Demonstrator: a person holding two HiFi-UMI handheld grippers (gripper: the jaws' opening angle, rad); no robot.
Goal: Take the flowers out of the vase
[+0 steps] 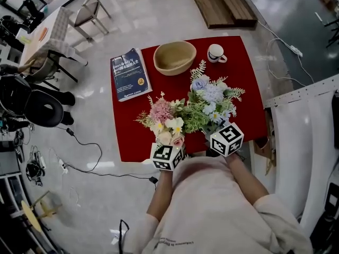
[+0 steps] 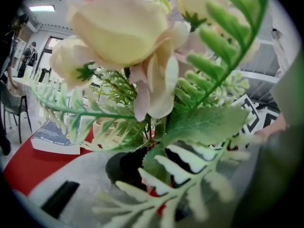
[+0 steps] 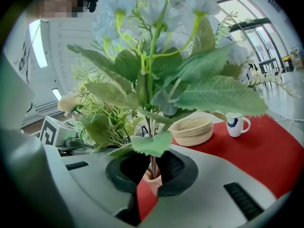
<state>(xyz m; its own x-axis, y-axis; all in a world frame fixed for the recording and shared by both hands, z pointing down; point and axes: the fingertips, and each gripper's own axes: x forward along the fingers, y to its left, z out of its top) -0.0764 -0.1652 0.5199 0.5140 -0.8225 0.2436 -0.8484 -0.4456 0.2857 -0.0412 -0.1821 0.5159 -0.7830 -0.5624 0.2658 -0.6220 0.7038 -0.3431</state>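
A pink and cream flower bunch (image 1: pixel 165 118) fills the left gripper view (image 2: pixel 123 32). Its stems run down between the black pads of my left gripper (image 1: pixel 170 147) (image 2: pixel 147 175), which is shut on them; leaves hide the contact. To its right, a blue and white bunch (image 1: pixel 209 97) (image 3: pixel 156 75) rises from my right gripper (image 1: pixel 220 127) (image 3: pixel 152 175), whose pads are shut on its thin stems. Low between those pads sits a small tan piece, and I cannot tell what it is. No vase shows in any view. Both bunches hang over the near part of the red cloth (image 1: pixel 249 83).
On the cloth's far side lie a woven bowl (image 1: pixel 175 57) (image 3: pixel 192 129) and a white mug (image 1: pixel 216 53) (image 3: pixel 236 124). A blue book (image 1: pixel 130 74) (image 2: pixel 52 139) overhangs the cloth's left edge. A chair and cables are on the floor at left, and white furniture stands at right.
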